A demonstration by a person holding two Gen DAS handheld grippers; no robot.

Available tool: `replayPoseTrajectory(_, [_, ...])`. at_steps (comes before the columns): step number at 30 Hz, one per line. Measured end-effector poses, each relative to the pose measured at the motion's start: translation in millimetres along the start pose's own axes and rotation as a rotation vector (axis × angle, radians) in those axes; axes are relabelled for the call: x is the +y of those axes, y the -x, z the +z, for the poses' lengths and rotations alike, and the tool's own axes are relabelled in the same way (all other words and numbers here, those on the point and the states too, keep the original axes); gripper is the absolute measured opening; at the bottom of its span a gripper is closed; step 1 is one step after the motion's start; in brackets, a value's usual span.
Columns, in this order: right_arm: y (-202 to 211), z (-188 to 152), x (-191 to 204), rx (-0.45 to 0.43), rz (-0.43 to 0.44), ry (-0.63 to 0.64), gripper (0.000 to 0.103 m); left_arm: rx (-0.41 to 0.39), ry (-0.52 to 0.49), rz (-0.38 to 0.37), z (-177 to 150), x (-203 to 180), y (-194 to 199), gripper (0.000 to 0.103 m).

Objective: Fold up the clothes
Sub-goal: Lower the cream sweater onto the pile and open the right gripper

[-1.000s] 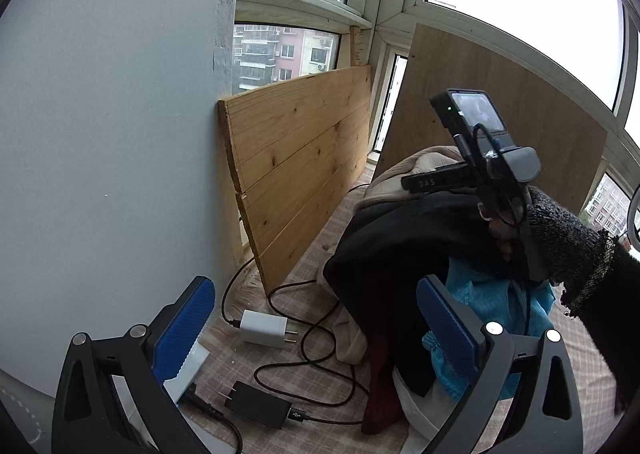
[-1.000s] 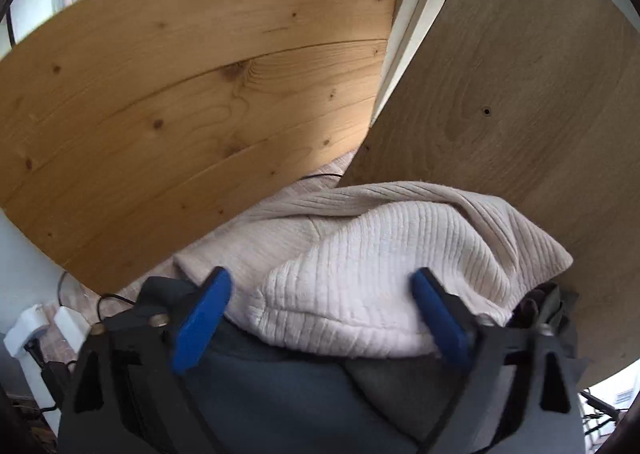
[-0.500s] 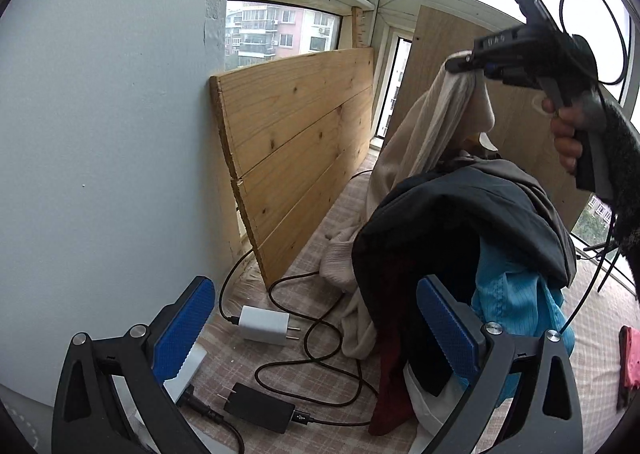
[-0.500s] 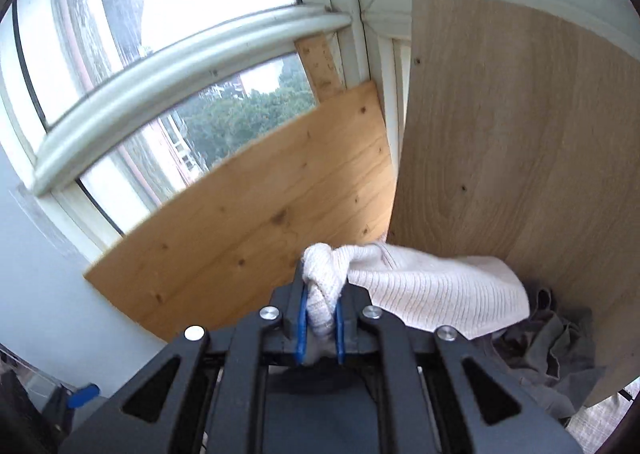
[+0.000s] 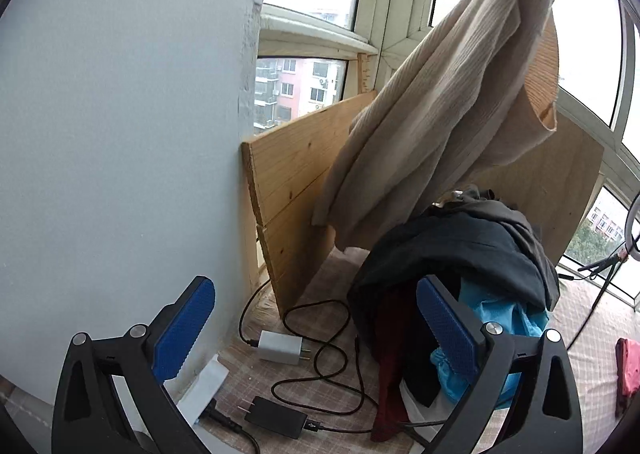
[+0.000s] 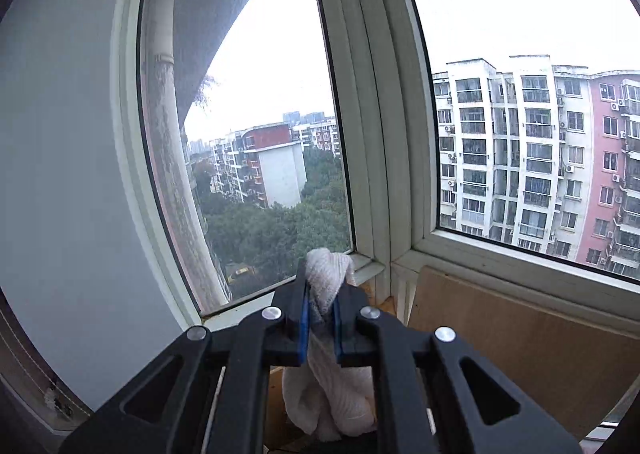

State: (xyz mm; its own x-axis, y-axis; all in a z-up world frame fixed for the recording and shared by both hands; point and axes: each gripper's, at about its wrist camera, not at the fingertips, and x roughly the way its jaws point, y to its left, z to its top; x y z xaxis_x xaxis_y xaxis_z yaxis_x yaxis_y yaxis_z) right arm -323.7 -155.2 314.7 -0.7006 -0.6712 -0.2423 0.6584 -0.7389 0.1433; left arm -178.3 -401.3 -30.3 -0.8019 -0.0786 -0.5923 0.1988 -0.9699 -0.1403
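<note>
The left black plastic two-finger gripper [image 5: 316, 330] carries blue textured rubber pads [image 5: 182, 328] and silver round screws at its linkage joints. The right black plastic gripper [image 6: 320, 308] looks identical, with thin blue pads.

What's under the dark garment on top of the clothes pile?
Under the dark garment a blue piece and a dark red piece stick out; the rest of the pile is covered.

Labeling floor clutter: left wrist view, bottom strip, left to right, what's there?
Left tongs' blue pad → white charger → black adapter → dark red garment → light blue garment → pink cloth.
</note>
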Motion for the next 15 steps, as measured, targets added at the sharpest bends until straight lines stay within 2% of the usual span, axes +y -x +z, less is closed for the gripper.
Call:
replayPoseTrajectory(2, [52, 7, -8, -0.040, -0.023, -0.006, 0.008, -0.022, -0.032, -0.020, 8, -13, 9, 0.101])
replayPoseTrajectory(7, [180, -17, -37, -0.048, -0.158, 0.002, 0.008, -0.067, -0.161, -0.074, 13, -60, 31, 0.101])
replayPoseTrajectory(8, [202, -30, -48, -0.035, -0.202, -0.008, 0.008, -0.068, -0.185, -0.087, 12, -69, 34, 0.102])
replayPoseTrajectory(10, [233, -80, -83, 0.038, -0.344, -0.055, 0.011, -0.049, -0.232, -0.103, 4, -89, 32, 0.102])
replayPoseTrajectory(11, [240, -114, -106, 0.119, -0.456, -0.075, 0.036, -0.037, -0.255, -0.110, 0, -100, 30, 0.102])
replayPoseTrajectory(12, [241, -153, -130, 0.223, -0.585, -0.091, 0.078, -0.026, -0.279, -0.117, -4, -110, 28, 0.102])
replayPoseTrajectory(13, [241, -195, -154, 0.326, -0.693, -0.117, 0.090, -0.014, -0.302, -0.124, -8, -120, 27, 0.102])
replayPoseTrajectory(14, [243, -239, -176, 0.411, -0.764, -0.156, 0.090, -0.001, -0.323, -0.123, -13, -131, 25, 0.102])
replayPoseTrajectory(15, [244, -281, -194, 0.475, -0.778, -0.222, 0.090, 0.010, -0.338, -0.114, -19, -140, 24, 0.102])
